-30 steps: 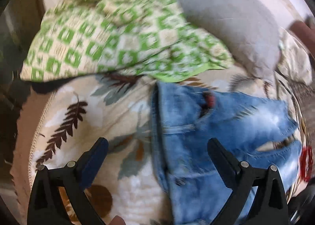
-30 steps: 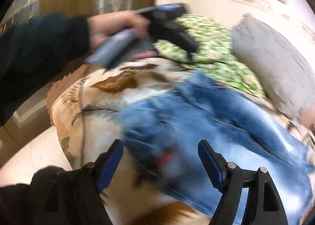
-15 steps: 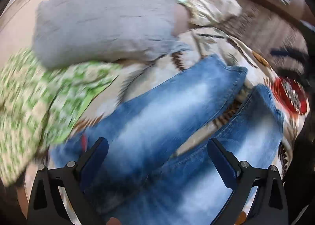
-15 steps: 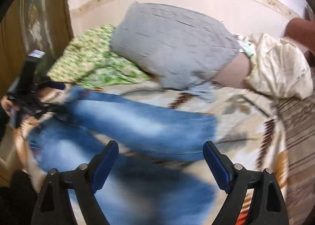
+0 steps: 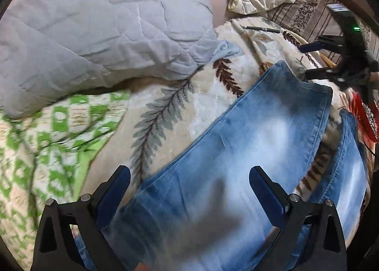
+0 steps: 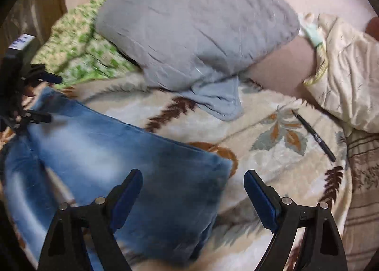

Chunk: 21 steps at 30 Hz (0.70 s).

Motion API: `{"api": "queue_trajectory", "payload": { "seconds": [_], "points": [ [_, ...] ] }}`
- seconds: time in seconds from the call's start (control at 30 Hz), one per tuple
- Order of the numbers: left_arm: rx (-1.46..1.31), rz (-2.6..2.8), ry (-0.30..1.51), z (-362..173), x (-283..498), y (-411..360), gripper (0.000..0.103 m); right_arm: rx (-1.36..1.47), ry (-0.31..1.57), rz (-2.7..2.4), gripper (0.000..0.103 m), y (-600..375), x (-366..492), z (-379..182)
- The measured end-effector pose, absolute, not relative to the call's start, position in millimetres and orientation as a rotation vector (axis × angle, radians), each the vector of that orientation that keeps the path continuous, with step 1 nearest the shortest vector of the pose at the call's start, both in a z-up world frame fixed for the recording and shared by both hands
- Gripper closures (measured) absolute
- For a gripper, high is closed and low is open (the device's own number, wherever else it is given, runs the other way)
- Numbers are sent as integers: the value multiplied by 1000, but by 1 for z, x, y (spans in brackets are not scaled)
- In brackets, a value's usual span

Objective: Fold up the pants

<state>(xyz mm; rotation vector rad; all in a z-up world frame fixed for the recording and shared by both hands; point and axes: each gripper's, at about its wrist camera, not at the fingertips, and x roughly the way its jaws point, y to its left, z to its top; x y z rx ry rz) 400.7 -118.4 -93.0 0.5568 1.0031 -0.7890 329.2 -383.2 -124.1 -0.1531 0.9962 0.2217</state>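
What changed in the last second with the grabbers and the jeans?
Both grabbers swept along the jeans from the waist end toward the leg ends. The left gripper now hangs over one leg; the right gripper is over that leg's hem. Nothing was grabbed: both stayed open. The jeans stayed spread on the leaf blanket, the gray pillow unmoved.

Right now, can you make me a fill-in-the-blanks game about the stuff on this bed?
1. The jeans are the colour ____.
2. The black thing lying on the leaf-print blanket is a ____.
3. The checked cloth under the grey pillow is white and ____.

Missing words: blue; pen; green
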Motion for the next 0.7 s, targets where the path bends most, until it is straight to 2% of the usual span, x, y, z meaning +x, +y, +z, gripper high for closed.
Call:
{"api": "queue_trajectory", "payload": {
  "seconds": [0.2,0.27,0.3,0.4,0.43,0.47,0.53,0.6,0.7],
  "points": [
    [606,-856,1023,-124,420,-143,3,-100,1049,300,16,-396,357,-161],
    [615,-858,1051,-135,428,-149,6,-110,1060,319,27,-393,361,-166],
    [616,-864,1071,-141,431,-151,12,-122,1062,315,30,-392,362,-169],
    [619,-870,1151,-157,438,-154,30,-126,1075,317,53,-395,366,-170],
    [622,-869,1170,-161,438,-154,32,-130,1078,319,65,-397,367,-169],
    [628,-873,1162,-162,436,-154,34,-140,1081,319,71,-397,368,-168],
    [622,-882,1160,-160,433,-153,46,-162,1082,324,75,-397,366,-166],
    [634,-850,1139,-155,432,-151,75,-189,1067,319,79,-396,363,-161],
    [647,-839,1125,-148,428,-148,92,-220,1042,312,81,-390,357,-154]
  ]
}}
